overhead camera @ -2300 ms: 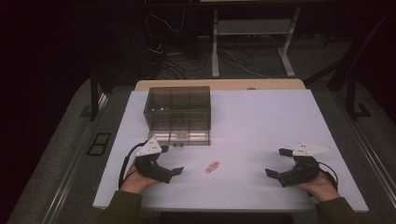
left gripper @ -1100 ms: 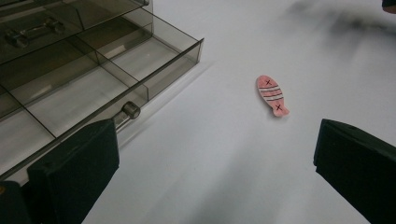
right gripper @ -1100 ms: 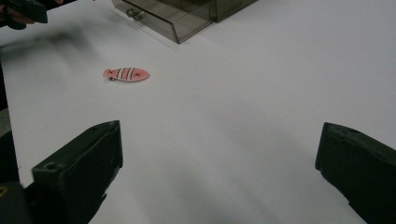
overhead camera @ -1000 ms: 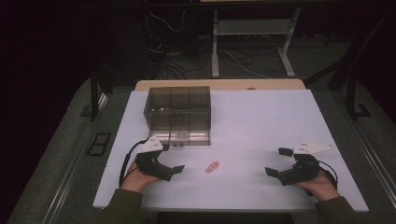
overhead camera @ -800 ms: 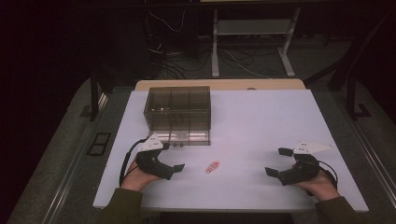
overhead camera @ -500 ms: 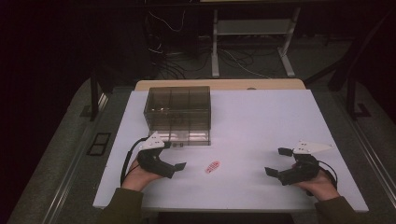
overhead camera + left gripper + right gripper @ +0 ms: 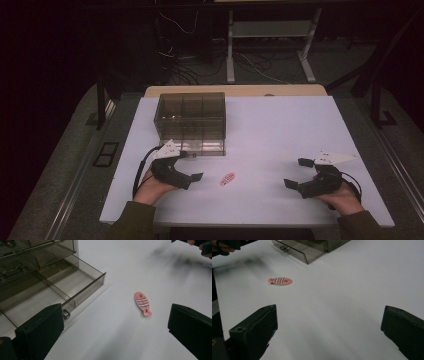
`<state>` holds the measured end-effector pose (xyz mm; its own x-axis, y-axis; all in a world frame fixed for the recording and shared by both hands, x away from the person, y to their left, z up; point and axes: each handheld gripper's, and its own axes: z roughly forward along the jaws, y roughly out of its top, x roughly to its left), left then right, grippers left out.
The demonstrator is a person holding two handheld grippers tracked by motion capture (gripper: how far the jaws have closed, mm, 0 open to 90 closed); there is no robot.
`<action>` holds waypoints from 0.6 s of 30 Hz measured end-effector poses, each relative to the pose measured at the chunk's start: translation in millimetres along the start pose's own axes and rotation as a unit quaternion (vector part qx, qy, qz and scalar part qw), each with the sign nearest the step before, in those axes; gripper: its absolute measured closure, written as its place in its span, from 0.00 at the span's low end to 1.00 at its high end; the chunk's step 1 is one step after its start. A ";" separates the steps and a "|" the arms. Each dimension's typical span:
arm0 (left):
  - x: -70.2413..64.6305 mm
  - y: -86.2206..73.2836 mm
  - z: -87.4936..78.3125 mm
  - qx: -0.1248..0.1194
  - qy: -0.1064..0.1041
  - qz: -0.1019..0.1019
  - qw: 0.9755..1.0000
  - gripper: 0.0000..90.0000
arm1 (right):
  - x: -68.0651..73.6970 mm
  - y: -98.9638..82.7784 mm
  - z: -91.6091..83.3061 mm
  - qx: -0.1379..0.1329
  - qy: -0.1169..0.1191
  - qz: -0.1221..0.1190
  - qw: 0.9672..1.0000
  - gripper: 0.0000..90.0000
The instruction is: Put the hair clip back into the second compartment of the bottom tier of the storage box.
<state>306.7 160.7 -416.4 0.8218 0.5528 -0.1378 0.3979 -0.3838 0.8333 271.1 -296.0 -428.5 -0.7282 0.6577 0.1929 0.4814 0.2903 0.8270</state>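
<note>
On the white counter (image 7: 280,130) a pink fish (image 7: 227,179) lies flat, marked with stripes and two small crosses, nothing touching it. Just left of it hovers the left claw (image 7: 192,172), jaws spread wide with nothing between them; in the left gripper view the fish (image 7: 143,303) sits ahead between the two jaws, nearer the right one. Behind the left claw stands a smoky clear drawer box (image 7: 191,120), its lowest drawer (image 7: 62,288) pulled out, a small knob on its front. Well apart to the right, the right claw (image 7: 300,174) is also spread wide and holds nothing, pointing toward the fish (image 7: 280,280) from across the counter.
</note>
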 end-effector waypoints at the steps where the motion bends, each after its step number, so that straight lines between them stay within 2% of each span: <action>1: -0.1 0.4 0.4 0.000 0.000 -0.001 1.000 0.00 | 0.0 0.0 0.0 0.000 0.000 0.000 1.000 0.00; 18: -3.3 7.2 9.5 -0.005 -0.006 0.003 1.000 0.00 | -0.5 0.5 0.5 -0.001 0.002 0.002 1.000 0.00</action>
<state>310.7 149.0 -415.0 0.8288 0.5417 -0.1399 0.3898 -0.3797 0.8390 271.9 -295.9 -428.5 -0.7285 0.6559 0.1975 0.4829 0.2872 0.8273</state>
